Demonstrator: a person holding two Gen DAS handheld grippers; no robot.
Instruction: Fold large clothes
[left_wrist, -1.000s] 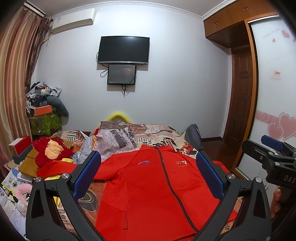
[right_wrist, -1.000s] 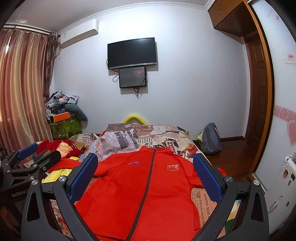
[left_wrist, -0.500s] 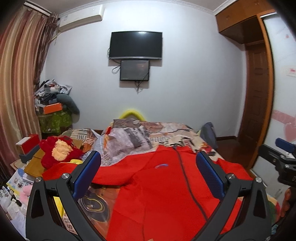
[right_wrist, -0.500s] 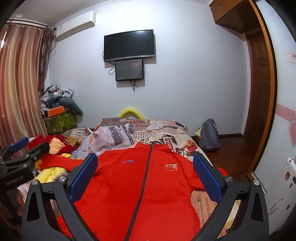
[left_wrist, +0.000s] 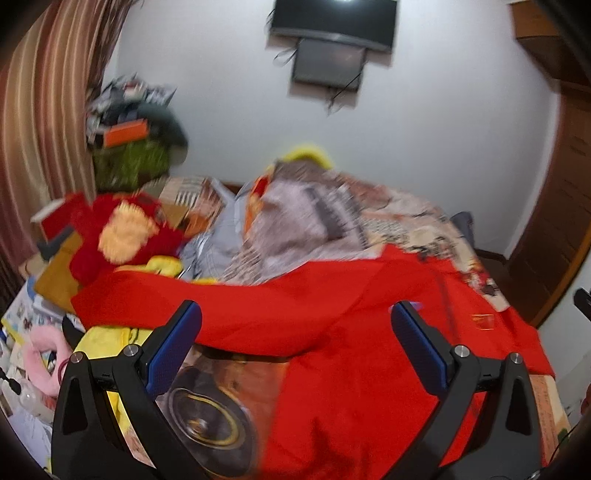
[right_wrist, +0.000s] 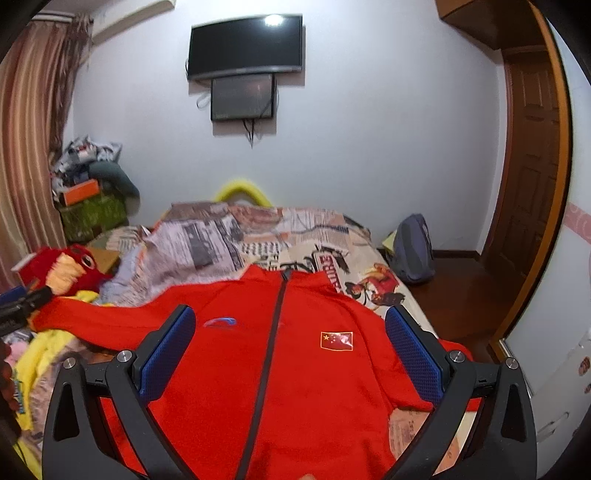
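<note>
A large red zip jacket (right_wrist: 295, 354) lies spread front-up on the bed, with a dark zipper, a blue logo and a small flag patch. It also shows in the left wrist view (left_wrist: 332, 332), its left sleeve stretched out to the left. My left gripper (left_wrist: 295, 339) is open and empty above the sleeve and chest. My right gripper (right_wrist: 291, 343) is open and empty above the jacket's chest. The left gripper's tip (right_wrist: 22, 302) shows at the left edge of the right wrist view.
The bed (right_wrist: 332, 251) has a newspaper-print cover and a rumpled quilt (right_wrist: 199, 243) at the far end. A red plush toy (left_wrist: 122, 232) and yellow cloth (left_wrist: 107, 339) lie on the left. A backpack (right_wrist: 413, 251) sits on the floor by the door.
Both grippers have tilted down and moved closer to the jacket. The left gripper has swung left toward the sleeve; its view is blurred by motion.
</note>
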